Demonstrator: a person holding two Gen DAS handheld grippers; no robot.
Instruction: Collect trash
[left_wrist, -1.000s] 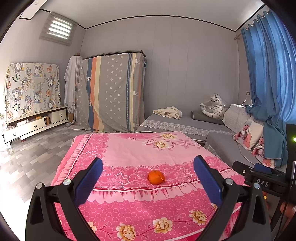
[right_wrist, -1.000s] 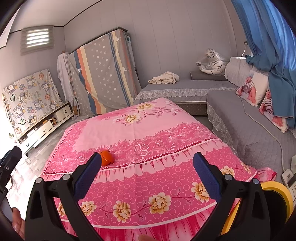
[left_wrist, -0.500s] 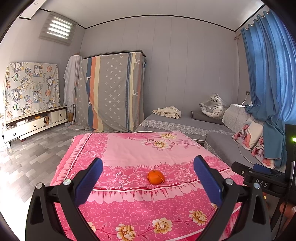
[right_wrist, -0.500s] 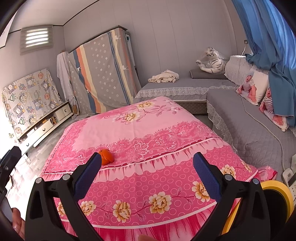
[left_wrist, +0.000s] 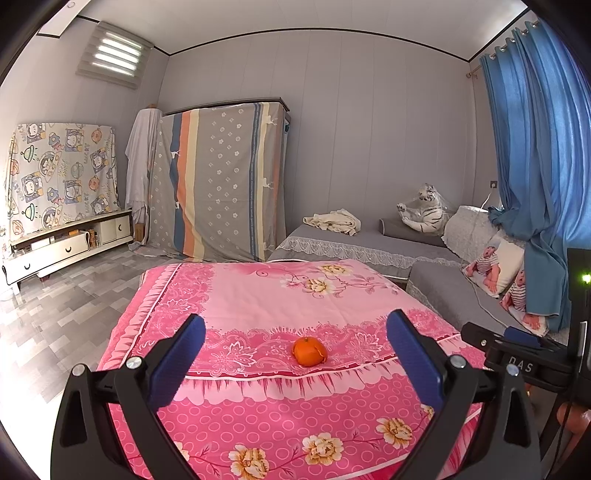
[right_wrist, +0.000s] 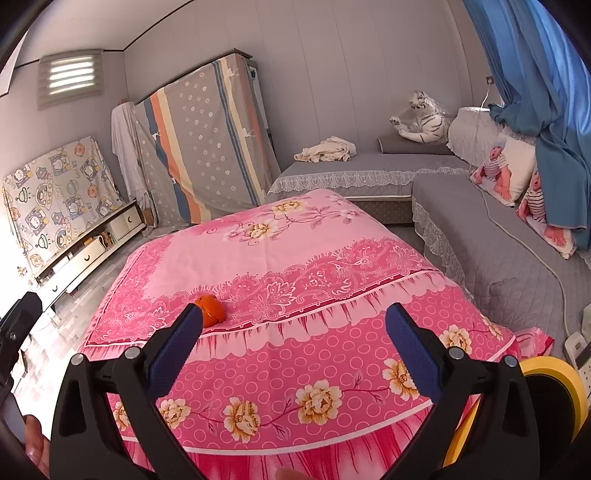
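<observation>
1. While both tools hover short of the near edge of the desk (left_wrist: 258, 295), the left gripper (left_wrist: 295, 350) has its blue-padded fingers (left_wrist: 177, 363) spread wide with nothing between them.
2. The right gripper (right_wrist: 295, 350) is likewise spread wide and empty, its fingers (right_wrist: 413, 354) held above the hanging front of the pink floral cloth (right_wrist: 295, 387).
3. The task's thing, an orange peel (left_wrist: 309, 351), lies on the cloth-covered desk top close to the near edge, on the ornate dark pink band just behind the frilled border.
4. In the left wrist view it sits between the two fingers in line of sight, slightly right of centre, and touches neither.
5. In the right wrist view the orange peel (right_wrist: 209, 310) shows just behind the tip of the left finger, which hides part of it; whether they touch cannot be told from this angle.
6. A yellow-rimmed round container (right_wrist: 554, 391) stands low at the right edge of the right wrist view, beside the desk.
7. Beyond the desk, a grey sofa (left_wrist: 369, 243) runs along the back wall and turns down the right side, carrying a cream cloth bundle (left_wrist: 334, 221), a white tiger toy (left_wrist: 424, 214) and baby-print cushions (left_wrist: 495, 266).
8. A blue curtain (left_wrist: 535, 166) hangs at right, a striped sheet-draped wardrobe (left_wrist: 221, 184) stands at back, and a low white cabinet (left_wrist: 66, 247) lines the left wall.
</observation>
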